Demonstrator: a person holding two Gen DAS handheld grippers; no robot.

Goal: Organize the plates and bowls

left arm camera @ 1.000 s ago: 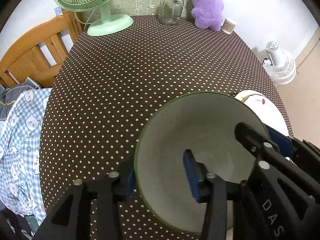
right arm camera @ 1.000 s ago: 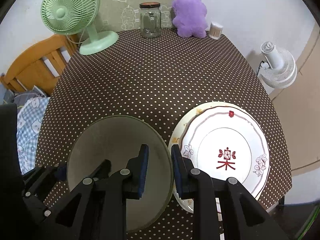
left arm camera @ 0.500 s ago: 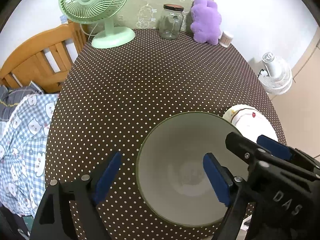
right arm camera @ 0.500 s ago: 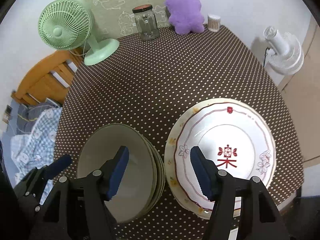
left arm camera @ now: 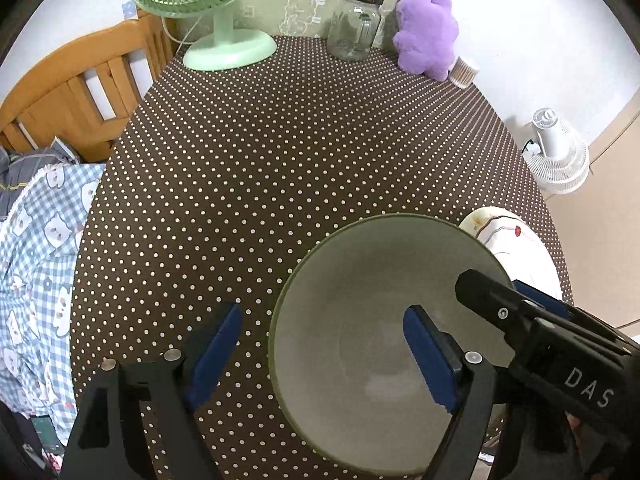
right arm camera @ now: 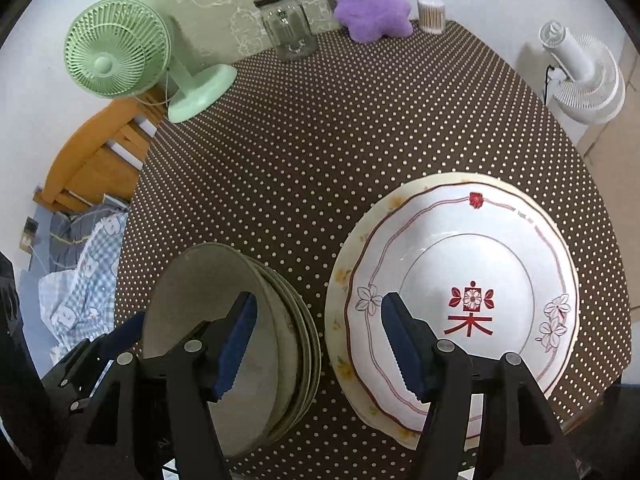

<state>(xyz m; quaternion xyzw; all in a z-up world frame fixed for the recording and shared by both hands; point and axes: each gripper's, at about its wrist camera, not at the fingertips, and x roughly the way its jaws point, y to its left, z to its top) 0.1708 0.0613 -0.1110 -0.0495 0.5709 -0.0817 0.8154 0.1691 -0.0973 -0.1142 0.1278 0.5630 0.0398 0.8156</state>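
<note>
A stack of nested grey-green bowls (left arm camera: 384, 312) (right arm camera: 208, 296) sits on the dotted tablecloth near the front edge. My left gripper (left arm camera: 322, 354) straddles the top bowl's left rim. Its jaws are closing, and neither blue pad touches the rim. My right gripper (right arm camera: 320, 344) is open over the gap between the bowls and the plates, holding nothing. It also shows in the left wrist view as a black body (left arm camera: 520, 312) over the bowl's right rim. To the right of the bowls, a white plate with red markings (right arm camera: 472, 280) (left arm camera: 508, 240) lies on a larger cream plate (right arm camera: 340, 280).
At the back of the table (left arm camera: 300, 160) stand a green fan (left arm camera: 224, 48), a glass jar (left arm camera: 356, 28), a purple plush toy (left arm camera: 428, 36) and a cotton-swab tub (left arm camera: 464, 72). A wooden chair (left arm camera: 72, 100) with checked cloth (left arm camera: 36, 260) is left; a white fan (left arm camera: 556, 156) stands right.
Both grippers have opened and let go of the top bowl's rim. The bowl now rests in the stack. The right gripper has shifted right, towards the plates.
</note>
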